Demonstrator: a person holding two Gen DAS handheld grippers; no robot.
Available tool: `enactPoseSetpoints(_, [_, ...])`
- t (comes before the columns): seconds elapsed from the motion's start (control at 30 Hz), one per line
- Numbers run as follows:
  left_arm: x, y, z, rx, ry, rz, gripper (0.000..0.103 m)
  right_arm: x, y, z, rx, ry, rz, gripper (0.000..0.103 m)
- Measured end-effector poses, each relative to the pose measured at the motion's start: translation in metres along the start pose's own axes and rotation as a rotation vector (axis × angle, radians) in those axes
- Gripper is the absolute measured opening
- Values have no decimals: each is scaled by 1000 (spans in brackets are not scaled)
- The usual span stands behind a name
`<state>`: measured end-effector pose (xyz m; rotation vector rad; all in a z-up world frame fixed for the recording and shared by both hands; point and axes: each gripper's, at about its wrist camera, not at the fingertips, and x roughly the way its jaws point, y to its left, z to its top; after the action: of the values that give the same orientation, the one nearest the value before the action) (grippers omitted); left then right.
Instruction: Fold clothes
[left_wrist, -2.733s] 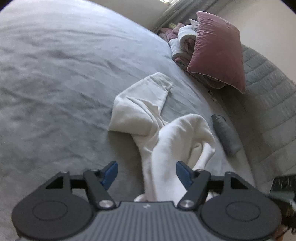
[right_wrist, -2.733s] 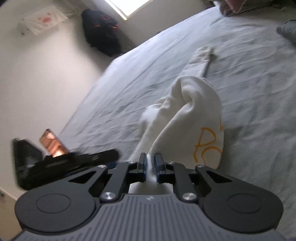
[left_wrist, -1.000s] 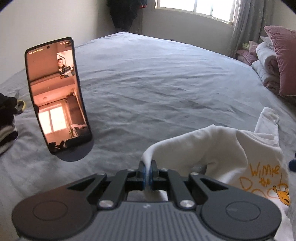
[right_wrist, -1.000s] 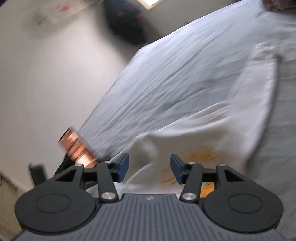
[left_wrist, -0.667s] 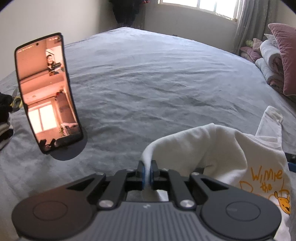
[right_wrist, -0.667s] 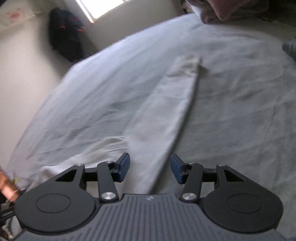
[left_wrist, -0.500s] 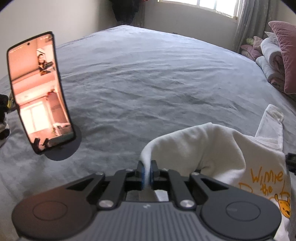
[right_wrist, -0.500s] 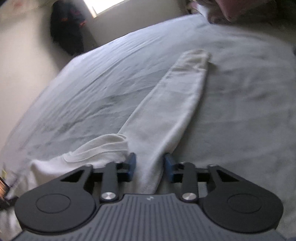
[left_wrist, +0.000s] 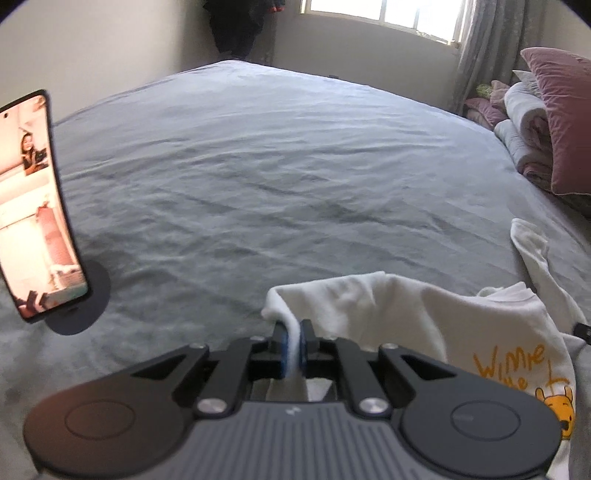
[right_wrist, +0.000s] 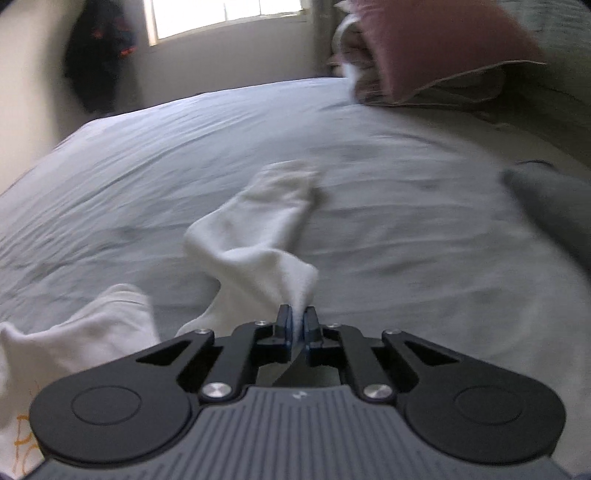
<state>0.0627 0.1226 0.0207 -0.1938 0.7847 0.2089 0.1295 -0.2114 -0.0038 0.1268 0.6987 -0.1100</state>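
Observation:
A white sweatshirt (left_wrist: 436, 325) with an orange cartoon print lies bunched on the grey bed (left_wrist: 277, 166). My left gripper (left_wrist: 292, 345) is shut on a fold of its edge, low in the left wrist view. In the right wrist view one long sleeve (right_wrist: 266, 225) runs away across the bed, lifted into a ridge. My right gripper (right_wrist: 297, 325) is shut on that sleeve near its upper end. The sleeve's cuff (right_wrist: 291, 177) rests flat on the sheet farther off.
A phone (left_wrist: 33, 210) stands upright on a round base at the left. A pink pillow (left_wrist: 561, 122) and folded bedding (left_wrist: 524, 136) sit at the right edge. A grey garment (right_wrist: 550, 199) lies right of the sleeve. Dark clothing (right_wrist: 99, 55) hangs by the window.
My right gripper let go of the sweatshirt, swung over to the sleeve and closed on it, lifting it slightly. My left gripper closed on the sweatshirt's edge and has held it since.

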Motion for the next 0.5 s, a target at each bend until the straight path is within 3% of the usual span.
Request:
enactPoseSetpoints(0.33, [0, -14, -2, 33, 6, -19, 6, -44, -110, 2, 126, -29, -228, 6])
enactPoseSetpoints(0.43, [2, -14, -3, 44, 29, -19, 6, -51, -128, -5, 169, -1, -290, 6])
enactPoseSetpoints(0.5, [3, -14, -4, 53, 42, -16, 6, -53, -132, -10, 194, 14, -286, 6])
